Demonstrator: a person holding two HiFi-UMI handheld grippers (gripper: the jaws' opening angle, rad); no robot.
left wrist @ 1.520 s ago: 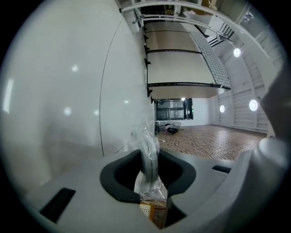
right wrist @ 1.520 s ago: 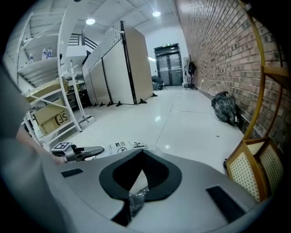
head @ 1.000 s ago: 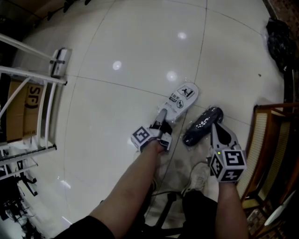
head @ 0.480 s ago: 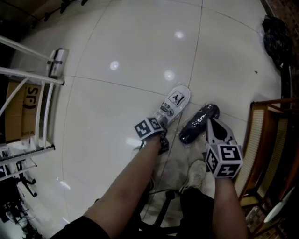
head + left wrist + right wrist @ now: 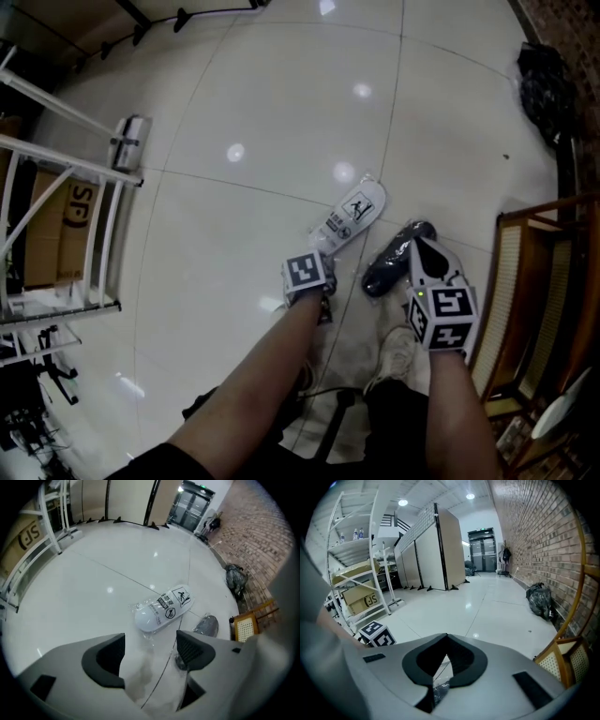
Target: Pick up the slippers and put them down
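Drawn back off white slipper (image 5: 161, 611), L gripper (image 5: 150, 648) jaws just opened wide, empty (slipper flat on floor (image 5: 234, 216), just ahead). R gripper (image 5: 446, 641) pinched shut on black slipper (image 5: 389, 264), beside white one.

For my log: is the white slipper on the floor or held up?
On the floor: the white slipper lies flat on it.

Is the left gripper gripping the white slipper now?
No: the jaws of the left gripper have just been opening and stand wide apart, clamping nothing; the white slipper lies on the floor beyond them.
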